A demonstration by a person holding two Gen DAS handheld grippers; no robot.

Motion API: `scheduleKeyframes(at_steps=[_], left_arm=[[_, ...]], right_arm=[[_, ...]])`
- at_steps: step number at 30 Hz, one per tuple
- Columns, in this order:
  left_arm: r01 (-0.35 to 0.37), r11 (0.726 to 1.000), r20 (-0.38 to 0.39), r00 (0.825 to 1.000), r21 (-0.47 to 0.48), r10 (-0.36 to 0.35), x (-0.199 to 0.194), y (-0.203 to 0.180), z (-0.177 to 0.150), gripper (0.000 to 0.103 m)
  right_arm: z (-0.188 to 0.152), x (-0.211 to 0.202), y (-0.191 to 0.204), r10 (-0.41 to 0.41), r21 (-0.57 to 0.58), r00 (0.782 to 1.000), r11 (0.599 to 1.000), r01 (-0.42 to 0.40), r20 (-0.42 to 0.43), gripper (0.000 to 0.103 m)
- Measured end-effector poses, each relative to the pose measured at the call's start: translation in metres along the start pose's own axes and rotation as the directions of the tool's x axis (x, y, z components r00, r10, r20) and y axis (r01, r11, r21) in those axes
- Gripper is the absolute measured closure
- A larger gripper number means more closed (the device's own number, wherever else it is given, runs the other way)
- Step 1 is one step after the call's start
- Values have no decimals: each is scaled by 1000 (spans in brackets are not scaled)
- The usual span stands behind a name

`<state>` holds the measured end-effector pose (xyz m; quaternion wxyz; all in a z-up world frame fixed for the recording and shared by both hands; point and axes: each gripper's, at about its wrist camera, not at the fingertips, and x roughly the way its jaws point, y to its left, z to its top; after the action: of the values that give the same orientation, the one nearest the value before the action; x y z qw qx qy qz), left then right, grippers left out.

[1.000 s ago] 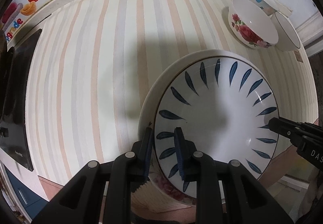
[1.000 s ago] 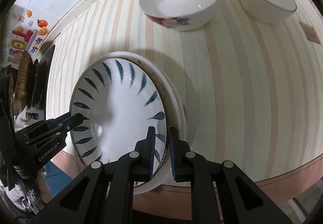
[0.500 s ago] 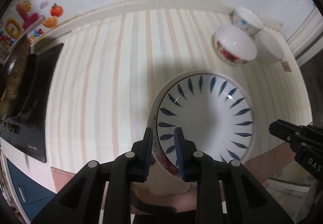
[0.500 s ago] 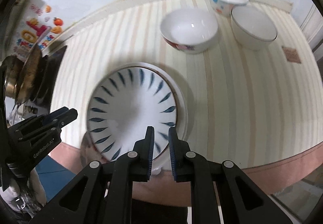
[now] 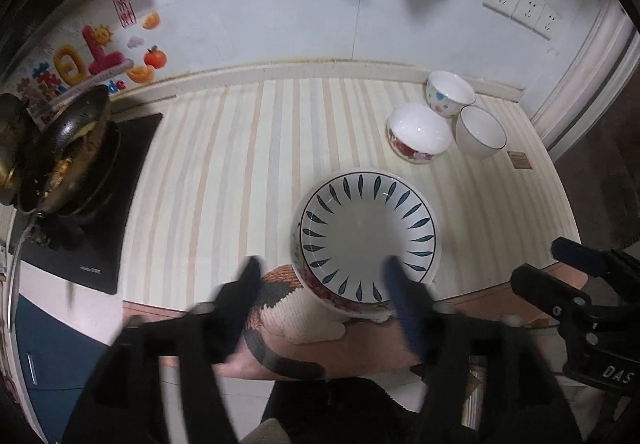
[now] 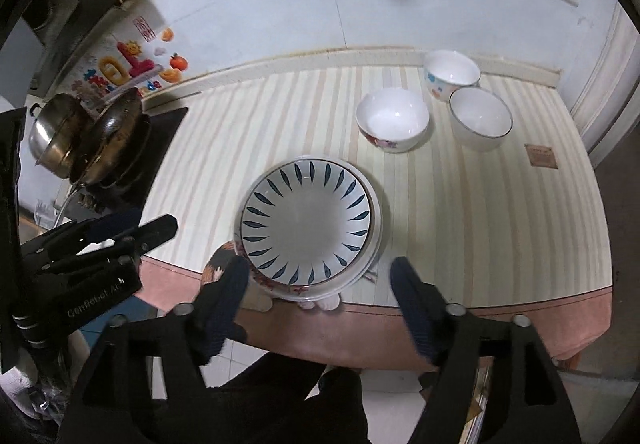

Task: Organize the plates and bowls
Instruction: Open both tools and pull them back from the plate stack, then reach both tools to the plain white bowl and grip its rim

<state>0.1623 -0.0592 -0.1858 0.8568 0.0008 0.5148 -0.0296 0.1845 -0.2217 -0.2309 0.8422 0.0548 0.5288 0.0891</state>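
While both claws hung above the near edge of the striped counter point(image 5: 248, 171), the left claw point(image 5: 322, 284) stood wide with nothing between its blurred fingers, and the right claw point(image 6: 318, 286) gaped just as wide and empty. At lower centre of each frame a leaf-patterned plate point(image 5: 368, 236) lay flat, face up and empty, on top of a stack of plates point(image 6: 374, 244); blue leaf strokes ringed its white well, pointing inward, and a red floral rim showed beneath it. Toward the upper right stood three empty bowls close together: a floral bowl point(image 6: 394, 119), a spotted bowl point(image 6: 450, 73) and a blue-rimmed bowl point(image 6: 480, 117), all upright. At the left edge a dark wok point(image 5: 68, 151) held food remnants.
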Motion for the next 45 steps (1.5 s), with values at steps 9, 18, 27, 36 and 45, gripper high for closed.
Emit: scheduleKeyframes(at_steps=[9,18,27,36,45], left_arm=[[-36,999,56,998,-11,37,-29,-13,-14,15],[-11,999,59,998,41,9,-15,-32,10,15],[25,990,5,1000,140,-26,82,-54,104,15],[126,982,-206,974,140,-95,231,-62,195,30],[231,965,-367,914,122,-172,309,-82,197,81]], right_arm=[[-19,-49,0,-31,-28,997,999,33,65,16],[-9,-49,-32,-27,62,997,998,22,76,15],[62,28,-122,-28,267,997,964,6,77,15],[131,172,-185,41,456,998,890,-18,-40,18],[151,262,-208,133,512,978,859,-33,-161,83]])
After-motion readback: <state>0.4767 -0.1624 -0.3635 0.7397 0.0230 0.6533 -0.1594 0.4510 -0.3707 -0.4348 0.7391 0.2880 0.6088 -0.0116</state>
